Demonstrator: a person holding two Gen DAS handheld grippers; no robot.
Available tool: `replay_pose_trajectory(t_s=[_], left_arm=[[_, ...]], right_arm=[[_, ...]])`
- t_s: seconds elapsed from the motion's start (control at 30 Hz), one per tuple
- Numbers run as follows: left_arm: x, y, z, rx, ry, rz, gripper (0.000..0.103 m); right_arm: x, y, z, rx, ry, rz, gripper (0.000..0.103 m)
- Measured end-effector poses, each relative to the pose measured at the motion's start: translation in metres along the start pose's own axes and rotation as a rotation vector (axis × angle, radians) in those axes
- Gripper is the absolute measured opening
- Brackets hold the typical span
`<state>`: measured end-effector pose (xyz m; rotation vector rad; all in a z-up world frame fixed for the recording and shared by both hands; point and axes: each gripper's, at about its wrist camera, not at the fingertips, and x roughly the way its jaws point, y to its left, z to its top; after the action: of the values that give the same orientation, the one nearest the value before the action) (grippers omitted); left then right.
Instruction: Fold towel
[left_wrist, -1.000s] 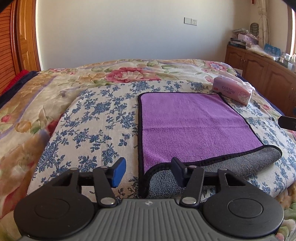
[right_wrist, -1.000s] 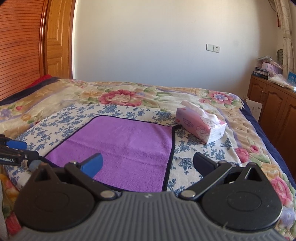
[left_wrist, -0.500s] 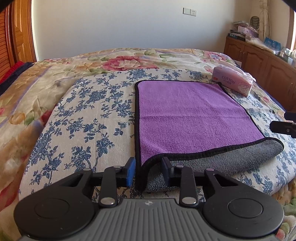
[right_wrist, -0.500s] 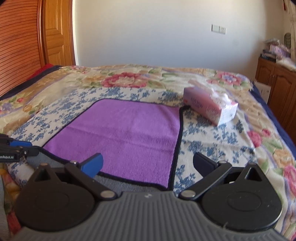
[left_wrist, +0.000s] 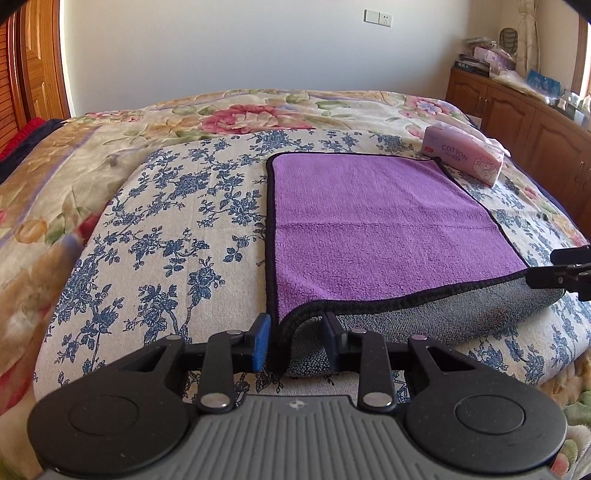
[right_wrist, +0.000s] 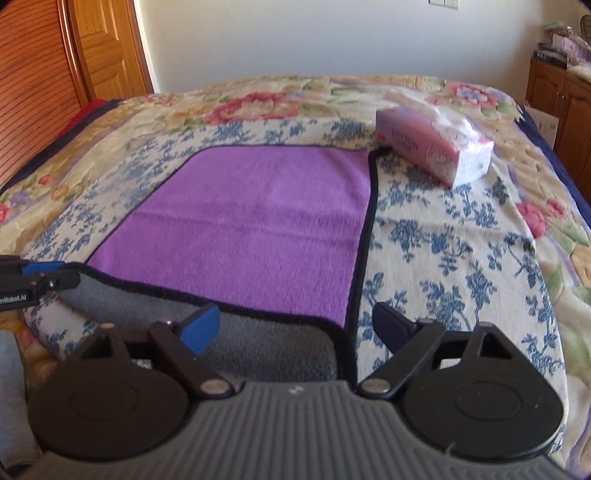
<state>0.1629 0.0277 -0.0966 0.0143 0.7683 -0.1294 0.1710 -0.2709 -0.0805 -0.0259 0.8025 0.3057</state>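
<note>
The purple towel (left_wrist: 376, 225) lies flat on the bed (left_wrist: 166, 236), its near edge folded grey-side up. The left gripper (left_wrist: 295, 341) tilts down, jaws narrowed around the near-left corner. The right gripper (right_wrist: 295, 326), also tilted down, has just been closing yet stands wide, straddling the near-right corner.

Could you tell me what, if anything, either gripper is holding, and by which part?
The left gripper, fingers just closed, pinches the towel by its near left corner. The right gripper, fingers just closing, straddles the near right corner without gripping it.
</note>
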Motion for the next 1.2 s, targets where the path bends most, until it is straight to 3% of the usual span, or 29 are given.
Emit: replay_pose_trajectory(t_s=[0.37,0.8,1.07,1.2], left_arm=[[0.000,-0.001,-0.001,-0.005,0.002,-0.005,0.033],[0.002,-0.002,-0.001,0.004,0.009,-0.005,0.033],[0.004,-0.004,-0.003,0.012,0.013,-0.002,0.033],[0.004,-0.004,-0.002,0.010,0.012,-0.006,0.031]], right_arm=[[0.006,-0.008,-0.002,0.043,0.074,0.054,0.080],[0.004,-0.007,-0.001,0.020,0.102,0.076,0.050],[0.010,-0.014,0.001,0.036,0.115,0.081,0.050],[0.009,-0.016,0.001,0.033,0.118,0.070,0.028]])
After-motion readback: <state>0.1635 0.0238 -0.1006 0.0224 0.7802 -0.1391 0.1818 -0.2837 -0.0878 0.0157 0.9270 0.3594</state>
